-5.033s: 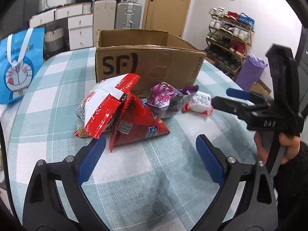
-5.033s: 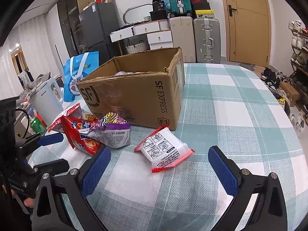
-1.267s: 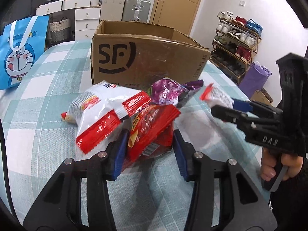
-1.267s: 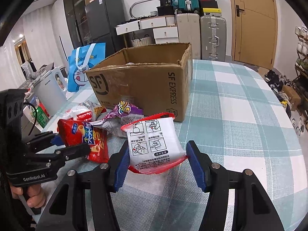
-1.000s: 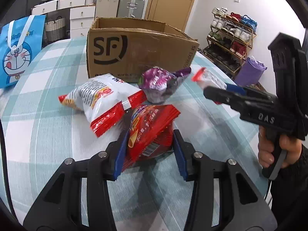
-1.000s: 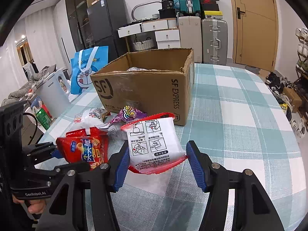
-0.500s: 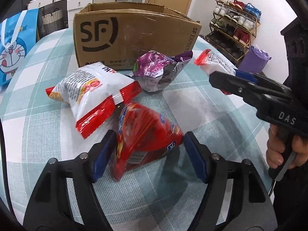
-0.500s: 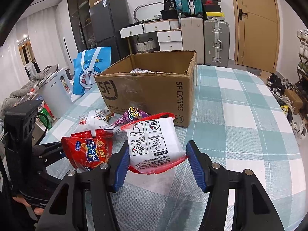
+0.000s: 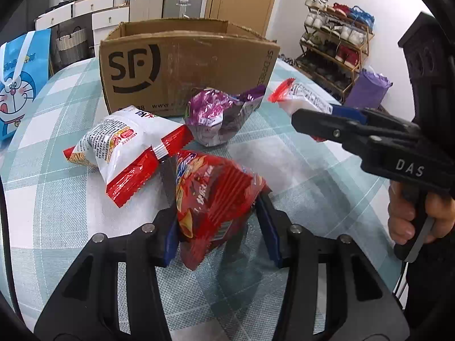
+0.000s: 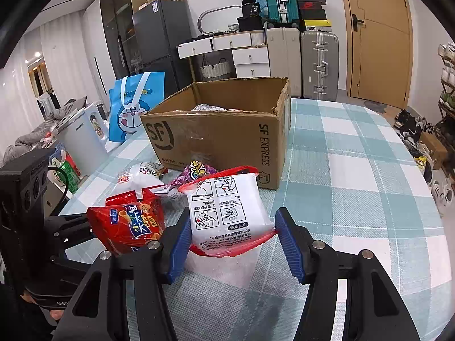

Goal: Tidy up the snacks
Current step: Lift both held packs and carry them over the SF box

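Observation:
My left gripper (image 9: 217, 213) has its jaws closing on a red snack bag (image 9: 210, 182), and both blue pads press the bag's sides just above the checked table (image 9: 57, 199). My right gripper (image 10: 233, 224) is shut on a white snack packet with a red rim (image 10: 227, 204), held off the table. In the left wrist view that packet (image 9: 301, 99) sticks out past the right gripper's fingers (image 9: 318, 122). Ahead stands an open cardboard box (image 10: 221, 139) with something silvery inside. A white-and-red bag (image 9: 125, 147) and a purple bag (image 9: 216, 119) lie in front of the box.
A blue cartoon tote bag (image 10: 133, 110) leans at the table's left edge beside a white appliance (image 10: 82, 136). Suitcases (image 10: 318, 62), drawers and a door stand behind the table; a shoe rack (image 9: 335, 39) is at the right. A hand (image 9: 409, 216) grips the right gripper's handle.
The left jaws opened, the red bag dropped flat on the table, and the jaws have closed on it again. The right gripper keeps the white packet and has not moved.

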